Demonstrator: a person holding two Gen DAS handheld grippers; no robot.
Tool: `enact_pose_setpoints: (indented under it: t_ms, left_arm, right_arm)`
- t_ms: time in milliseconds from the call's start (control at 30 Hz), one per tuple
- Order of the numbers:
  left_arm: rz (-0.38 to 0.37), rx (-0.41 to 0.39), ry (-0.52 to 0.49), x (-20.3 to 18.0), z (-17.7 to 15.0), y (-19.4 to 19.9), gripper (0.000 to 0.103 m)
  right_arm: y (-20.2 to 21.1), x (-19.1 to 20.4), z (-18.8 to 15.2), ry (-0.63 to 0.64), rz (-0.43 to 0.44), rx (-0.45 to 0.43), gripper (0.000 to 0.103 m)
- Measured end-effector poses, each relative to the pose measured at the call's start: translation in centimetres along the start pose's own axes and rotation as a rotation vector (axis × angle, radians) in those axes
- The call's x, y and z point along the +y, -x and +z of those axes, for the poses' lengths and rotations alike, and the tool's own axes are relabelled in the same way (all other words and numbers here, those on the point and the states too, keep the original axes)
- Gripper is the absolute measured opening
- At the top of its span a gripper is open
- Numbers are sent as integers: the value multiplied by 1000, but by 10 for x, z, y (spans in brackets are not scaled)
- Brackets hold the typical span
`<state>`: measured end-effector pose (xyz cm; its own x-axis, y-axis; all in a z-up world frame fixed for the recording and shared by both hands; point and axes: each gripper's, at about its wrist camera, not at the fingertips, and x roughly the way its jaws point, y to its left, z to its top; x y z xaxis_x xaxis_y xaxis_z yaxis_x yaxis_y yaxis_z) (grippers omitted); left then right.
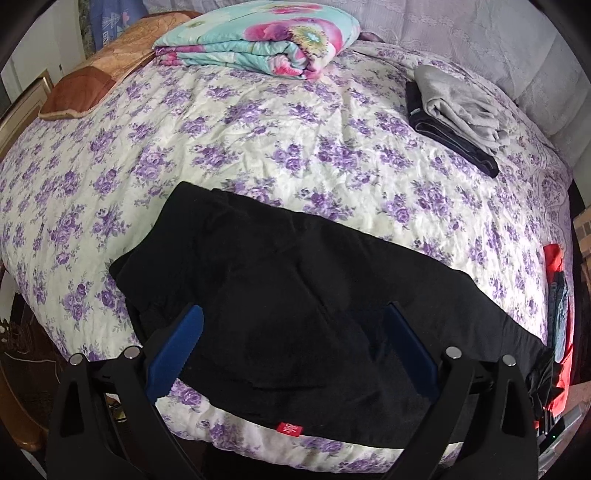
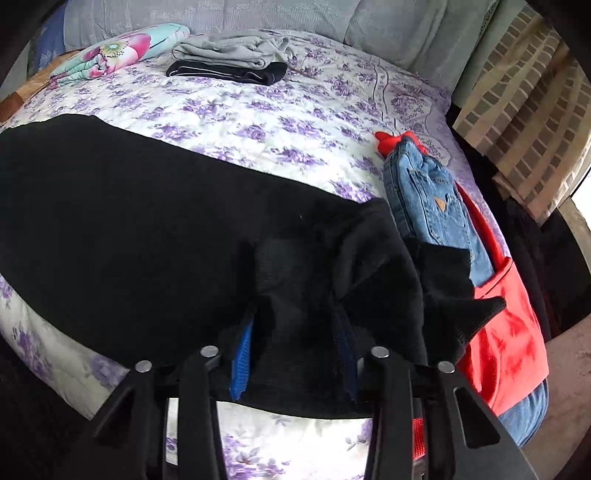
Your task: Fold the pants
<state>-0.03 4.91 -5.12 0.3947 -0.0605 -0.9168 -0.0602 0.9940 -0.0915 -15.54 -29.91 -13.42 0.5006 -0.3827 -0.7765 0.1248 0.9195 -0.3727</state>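
The black pants (image 1: 295,295) you are folding are lying across the near edge of the bed (image 1: 258,147), stretched sideways over the purple-flowered bedspread, with a small red tag (image 1: 289,429) showing at their near hem. Your left claw (image 1: 295,332) is hovering over the middle of the pants with its blue fingers (image 1: 177,354) spread wide apart, nothing pinched between them. Your right claw (image 2: 295,354) is working at the bunched right end of the pants (image 2: 147,229), where the dark cloth is gathered up between its blue fingers (image 2: 242,360); the fingers are sitting close on that bundle and pinching it, though the fold of cloth is hiding much of the right finger. Just beside that bunched end, toward the right edge of the bed, blue jeans (image 2: 428,199) are lying on top of a red garment (image 2: 509,332), and the raised pants cloth is overlapping them in the right wrist view. Farther back on the bed, a folded grey garment (image 1: 458,103) is resting on a folded dark one (image 1: 450,136), well apart from the pants. At the far left, a folded flowered blanket (image 1: 258,37) in teal and pink is sitting near the head of the bed, with a brown patterned blanket (image 1: 99,81) beside it. Pale pillows (image 2: 399,33) are lining the head of the bed.
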Motion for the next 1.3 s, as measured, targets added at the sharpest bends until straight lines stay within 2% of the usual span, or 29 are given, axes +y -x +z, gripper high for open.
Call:
enact_pose_setpoints:
  t_ms: [33,67,133,200,300,367,400,467,533,667,833,933,1033,1067,1133,1167,1200,1267,1300]
  left_arm:
    - [17,-2,-20,-11,0,1,96]
    - [27,-3,-32,-20,0,1,96]
    - [33,3,-44,-36,-2,1,96]
    - [44,5,-63,-48,-5,2,96]
    - [59,10,-83,-62,-11,0,96]
    - [51,19,-83,-63,-15,-4,96]
    - [51,30,-82,-63,-16,-8,96]
    - [41,48,-77,-60,-17,-16,96]
    - [26,52,-77,-55,-15,-20,96]
    - [9,41,-113,-46,-4,-25,96]
    - [12,-3,-137,-21,16,-18,96]
    - [32,-54,-140,-3,21,-11,96]
    - [40,-42,-120,18,21,-18,96]
    - [37,-28,-104,26,19,-22,96]
    - [33,-4,-62,45,11,-30,96]
    - [34,3,-46,53,7,-34,96]
    - [41,12,-38,62,2,-40,96]
    - [62,35,-53,73,-8,-57,96]
    - [96,41,-73,78,-13,-67,96]
  right_arm:
    - [3,0,-1,11,14,-8,11]
    - [8,-6,2,-3,55,-22,4]
    - [22,-28,8,-105,136,-55,4]
    - [33,-70,17,-253,195,-102,4]
    - [19,-146,7,-514,215,-63,5]
    - [5,-188,-7,-656,236,-1,13]
    - [6,-202,-13,-714,256,-6,30]
    - [22,-223,-22,-822,253,-70,52]
    - [36,-224,-27,-848,261,-112,53]
    - [31,-188,-37,-853,314,-47,53]
    - [18,-163,-57,-1009,286,-23,54]
    - [23,-159,-57,-1027,254,-42,61]
    - [17,-159,-49,-1041,272,-12,64]
    - [20,-159,-47,-1038,235,-13,64]
    - [40,-164,-41,-1052,115,-89,64]
    - [48,-168,-37,-1061,89,-123,68]
    - [54,-172,-31,-1059,72,-148,75]
    - [57,-176,-15,-1018,54,-146,79]
    - [56,-176,-8,-994,47,-138,79]
